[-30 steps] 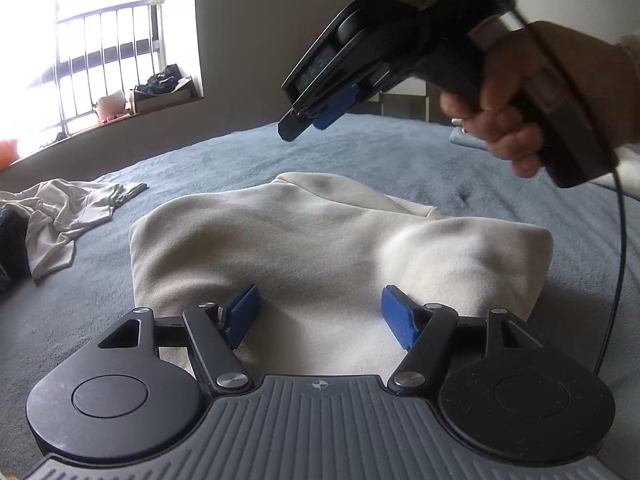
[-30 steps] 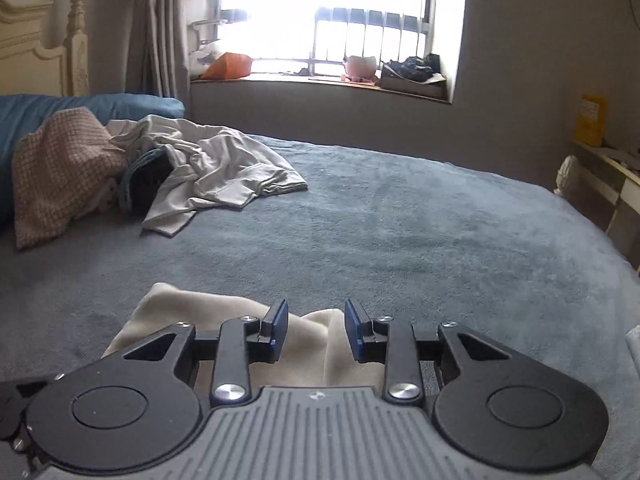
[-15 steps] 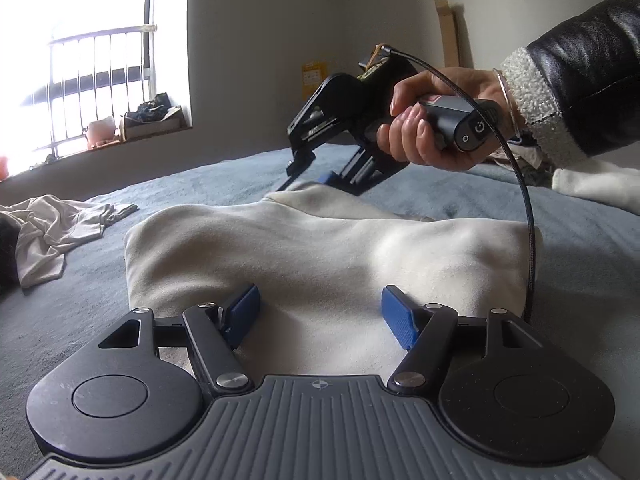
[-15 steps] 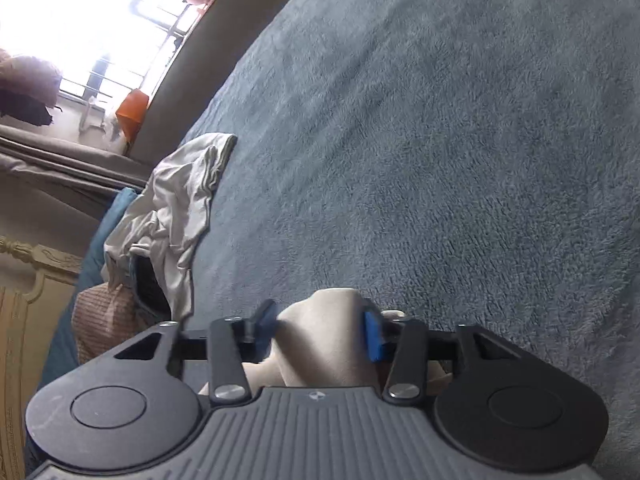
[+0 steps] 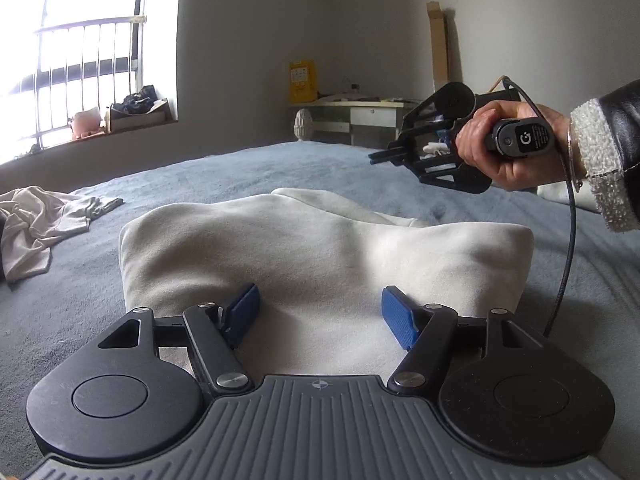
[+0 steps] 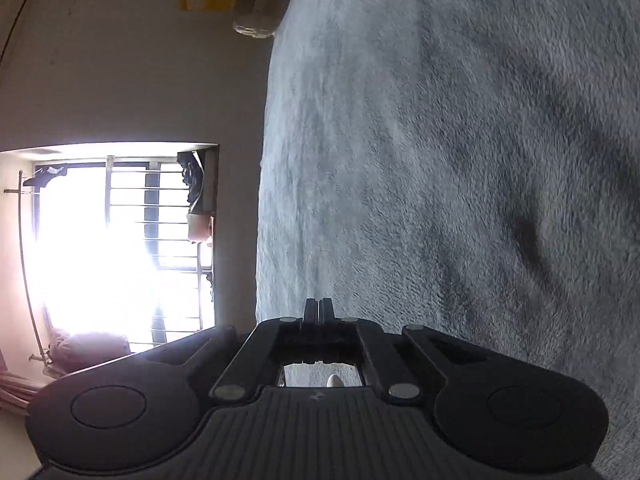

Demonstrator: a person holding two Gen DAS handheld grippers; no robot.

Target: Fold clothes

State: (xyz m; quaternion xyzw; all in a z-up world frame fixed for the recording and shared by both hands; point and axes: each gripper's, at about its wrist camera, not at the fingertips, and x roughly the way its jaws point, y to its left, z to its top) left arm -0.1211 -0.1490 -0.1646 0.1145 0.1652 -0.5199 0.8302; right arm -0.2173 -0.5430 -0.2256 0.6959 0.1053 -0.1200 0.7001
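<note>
A cream, soft fleece garment point(image 5: 320, 256) lies folded into a thick rectangular bundle on the grey-blue plush bed cover point(image 5: 240, 168), just ahead of the left gripper point(image 5: 318, 312), whose blue pads stand wide apart over the near edge of the cloth without pinching it. The right gripper point(image 6: 319, 309), held in a hand point(image 5: 500, 152) off to the right and above the bundle's far corner, is rolled onto its side; its jaws have just been closing and now meet with nothing between them. Judging from this, the cream piece looks finished or nearly so, and the step in hand is the release after a fold. A crumpled pale beige garment point(image 5: 44, 220) waits unfolded at the far left of the bed. The next move probably calls for a last smoothing press on the bundle or setting it aside, then reaching across for the crumpled piece and spreading it flat
</note>
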